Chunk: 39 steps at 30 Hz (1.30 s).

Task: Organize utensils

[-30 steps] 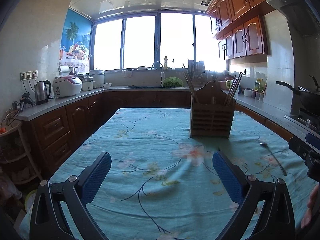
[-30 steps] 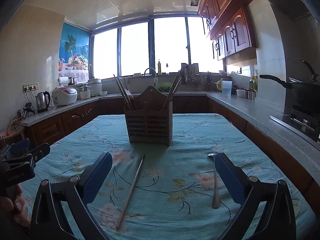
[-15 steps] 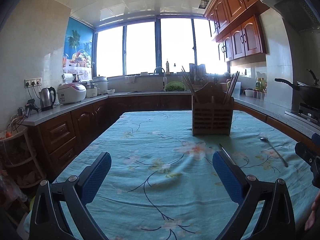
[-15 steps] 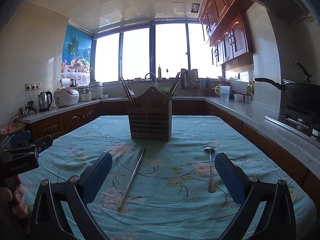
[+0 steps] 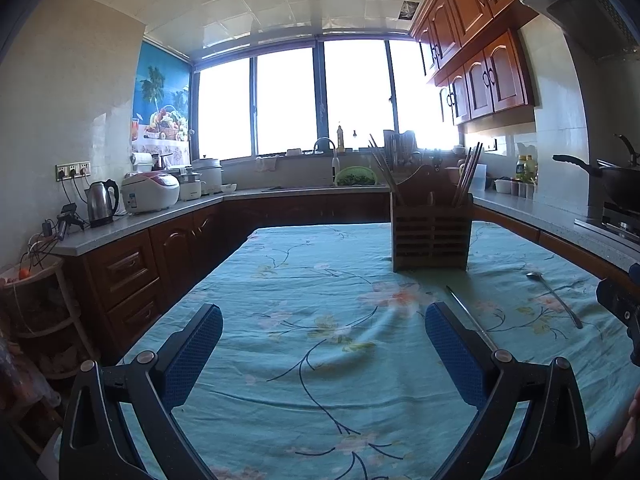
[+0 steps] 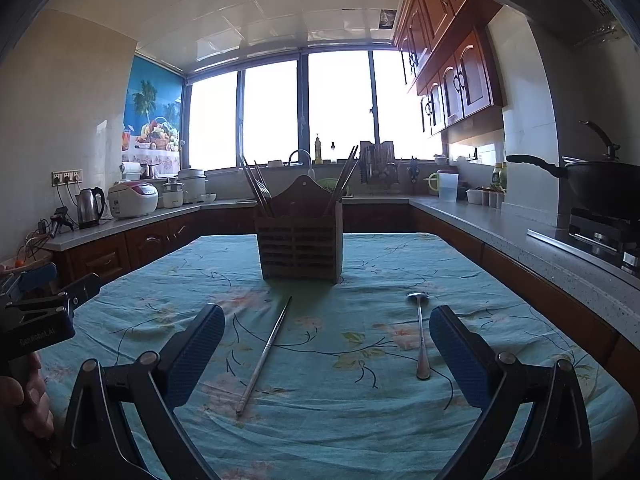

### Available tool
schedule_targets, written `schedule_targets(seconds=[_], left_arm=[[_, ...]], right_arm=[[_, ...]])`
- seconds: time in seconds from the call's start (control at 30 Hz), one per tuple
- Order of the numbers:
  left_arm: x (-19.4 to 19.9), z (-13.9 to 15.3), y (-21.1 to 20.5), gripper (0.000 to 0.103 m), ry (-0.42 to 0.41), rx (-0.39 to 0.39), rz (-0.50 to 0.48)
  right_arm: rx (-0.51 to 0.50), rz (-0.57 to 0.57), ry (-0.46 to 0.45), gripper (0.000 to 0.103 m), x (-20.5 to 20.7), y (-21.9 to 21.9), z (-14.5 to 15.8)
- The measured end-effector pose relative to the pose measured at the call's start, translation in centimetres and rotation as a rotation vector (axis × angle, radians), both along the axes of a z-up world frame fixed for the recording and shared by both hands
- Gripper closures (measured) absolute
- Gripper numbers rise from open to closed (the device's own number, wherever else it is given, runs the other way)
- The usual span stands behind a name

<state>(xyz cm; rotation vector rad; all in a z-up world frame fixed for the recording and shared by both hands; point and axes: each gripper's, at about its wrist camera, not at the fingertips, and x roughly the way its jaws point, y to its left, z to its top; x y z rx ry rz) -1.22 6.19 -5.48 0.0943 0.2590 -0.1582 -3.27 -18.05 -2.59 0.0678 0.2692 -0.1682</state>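
Right wrist view shows the right gripper (image 6: 326,350) spread wide and empty above the table (image 6: 500,280), lined up between a loose chopstick (image 6: 265,354) and spoon (image 6: 421,334) (both lying short of the wooden holder (image 6: 299,250) mid-table), while the left gripper (image 5: 324,350) hovers equally spread, holding nothing.

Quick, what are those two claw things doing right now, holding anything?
Left gripper: open, holding nothing.
Right gripper: open, holding nothing; the chopstick lies loose on the tablecloth beneath it.

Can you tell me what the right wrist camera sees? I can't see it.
The open right gripper hovers over a teal flowered tablecloth, where a metal chopstick and a spoon lie before a wooden utensil holder.
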Motion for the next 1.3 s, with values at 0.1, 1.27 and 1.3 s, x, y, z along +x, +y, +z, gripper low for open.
schedule_targets(seconds=[0.1, 1.27, 1.3], left_arm=[[0.0, -0.03, -0.01, 0.001, 0.0, 0.001, 0.007], [-0.23, -0.58, -0.88, 0.001, -0.011, 0.031, 0.026], [-0.2, -0.58, -0.89, 0.001, -0.012, 0.031, 0.026]], right_arm=[[0.004, 0.002, -0.004, 0.0, -0.04, 0.01, -0.04], [0.03, -0.001, -0.004, 0.0, -0.04, -0.17, -0.26], [0.03, -0.001, -0.005, 0.0, -0.07, -0.15, -0.26]])
